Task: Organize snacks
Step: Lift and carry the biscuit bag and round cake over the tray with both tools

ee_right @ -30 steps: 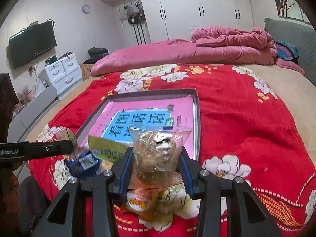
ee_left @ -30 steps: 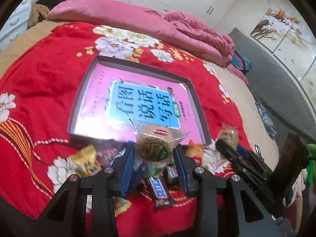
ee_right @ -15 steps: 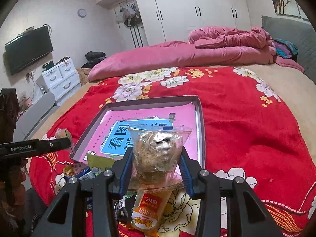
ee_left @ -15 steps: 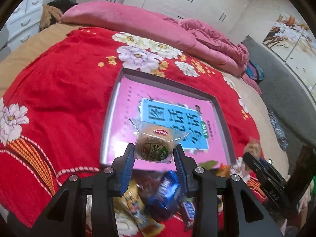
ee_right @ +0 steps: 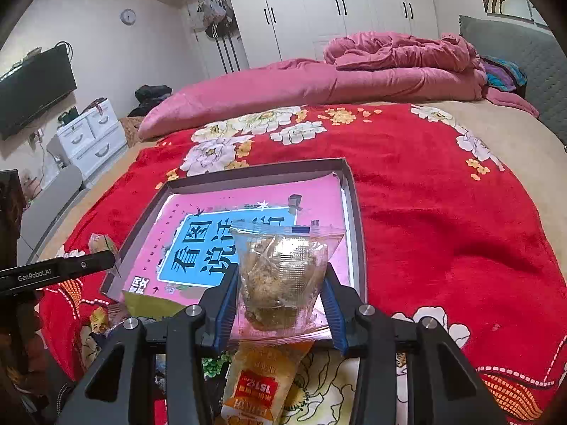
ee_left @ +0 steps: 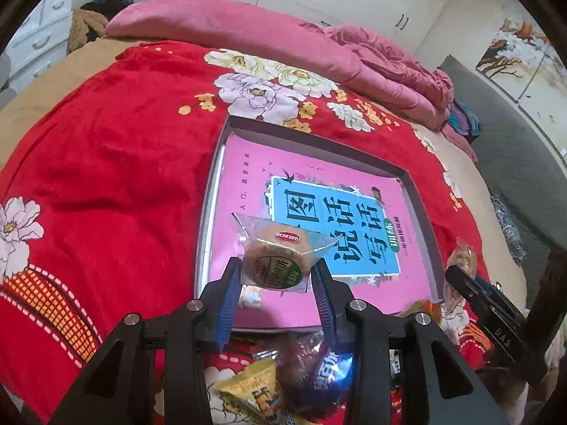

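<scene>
Left gripper clamped on a round cake packet, right gripper grasping a clear snack bag, both over the tray

red floral blanket; pink book, blue title panel

Red floral blanket spread over bed; pink duvet bunched at far side beside long pink pillow; white wardrobe behind; black TV on wall above white drawer unit; round wall clock
</scene>
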`<act>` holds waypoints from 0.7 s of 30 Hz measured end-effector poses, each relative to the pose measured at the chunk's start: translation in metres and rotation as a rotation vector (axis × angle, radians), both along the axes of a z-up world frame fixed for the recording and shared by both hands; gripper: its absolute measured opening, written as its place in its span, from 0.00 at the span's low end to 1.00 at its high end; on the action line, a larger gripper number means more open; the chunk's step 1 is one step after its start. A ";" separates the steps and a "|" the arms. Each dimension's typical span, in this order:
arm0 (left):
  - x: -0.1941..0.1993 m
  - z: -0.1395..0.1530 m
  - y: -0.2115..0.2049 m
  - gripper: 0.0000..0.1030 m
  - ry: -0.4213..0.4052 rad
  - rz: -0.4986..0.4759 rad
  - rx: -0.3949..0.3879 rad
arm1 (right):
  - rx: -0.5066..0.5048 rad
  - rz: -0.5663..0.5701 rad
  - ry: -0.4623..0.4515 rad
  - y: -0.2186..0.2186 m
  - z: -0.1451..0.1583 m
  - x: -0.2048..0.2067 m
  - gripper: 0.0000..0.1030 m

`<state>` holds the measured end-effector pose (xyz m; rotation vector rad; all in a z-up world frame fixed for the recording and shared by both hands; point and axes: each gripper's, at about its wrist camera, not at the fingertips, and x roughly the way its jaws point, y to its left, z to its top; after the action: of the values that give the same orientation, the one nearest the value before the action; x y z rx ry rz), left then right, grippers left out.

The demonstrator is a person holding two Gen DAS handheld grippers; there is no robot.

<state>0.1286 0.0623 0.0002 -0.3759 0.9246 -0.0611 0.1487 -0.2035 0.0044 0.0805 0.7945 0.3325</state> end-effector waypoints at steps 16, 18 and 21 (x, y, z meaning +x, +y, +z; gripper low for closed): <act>0.019 -0.023 -0.003 0.40 0.049 -0.019 0.028 | -0.031 -0.030 0.051 0.005 -0.023 0.022 0.43; 0.019 -0.026 -0.004 0.40 0.055 -0.018 0.034 | -0.035 -0.040 0.055 0.005 -0.026 0.025 0.43; 0.019 -0.030 -0.004 0.40 0.064 -0.018 0.037 | -0.042 -0.050 0.066 0.005 -0.031 0.029 0.43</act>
<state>0.1480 0.0585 -0.0295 -0.3373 0.9908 -0.0488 0.1781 -0.1985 -0.0267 0.0721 0.8629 0.2673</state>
